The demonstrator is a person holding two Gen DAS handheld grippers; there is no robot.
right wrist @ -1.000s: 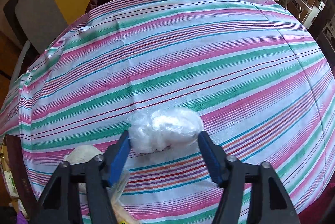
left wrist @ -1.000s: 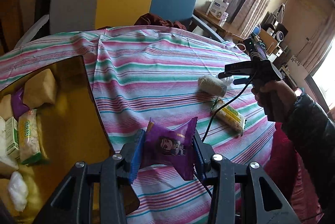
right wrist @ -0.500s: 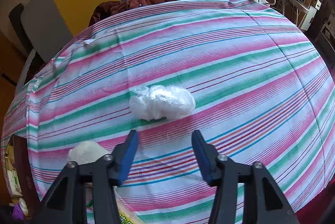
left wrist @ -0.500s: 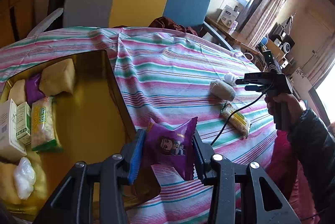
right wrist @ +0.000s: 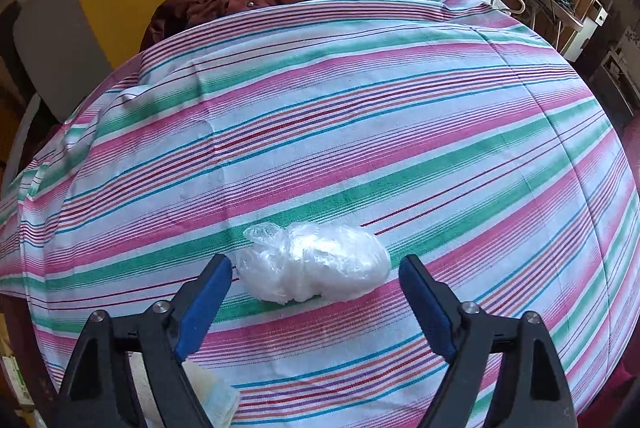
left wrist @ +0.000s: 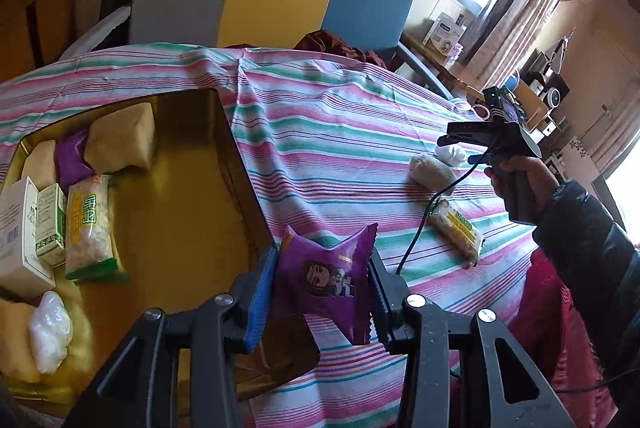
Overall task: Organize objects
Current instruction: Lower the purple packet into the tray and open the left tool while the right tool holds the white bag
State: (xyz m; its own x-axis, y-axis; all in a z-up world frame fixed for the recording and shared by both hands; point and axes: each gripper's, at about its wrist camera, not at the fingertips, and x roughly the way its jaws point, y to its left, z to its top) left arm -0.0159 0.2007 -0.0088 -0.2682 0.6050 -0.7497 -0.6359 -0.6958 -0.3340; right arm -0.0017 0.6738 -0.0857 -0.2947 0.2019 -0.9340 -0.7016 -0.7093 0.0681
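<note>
Indoors, striped tablecloth (right wrist: 320,116); left hand-held gripper (left wrist: 320,292) clamping purple packet (left wrist: 324,280), right (right wrist: 316,292) seemingly agape.

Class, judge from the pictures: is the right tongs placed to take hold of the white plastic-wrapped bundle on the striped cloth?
Probably yes. The right tongs stand open with the bundle lying on the striped cloth just ahead of the tips, nothing between them. Its jaws have just been closing, pads not yet touching it.

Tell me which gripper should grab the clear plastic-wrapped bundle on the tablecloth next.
Right. The right gripper is open, its jaws just closing in, with the plastic-wrapped bundle lying between its tips. The left gripper is shut on the purple snack packet.
</note>
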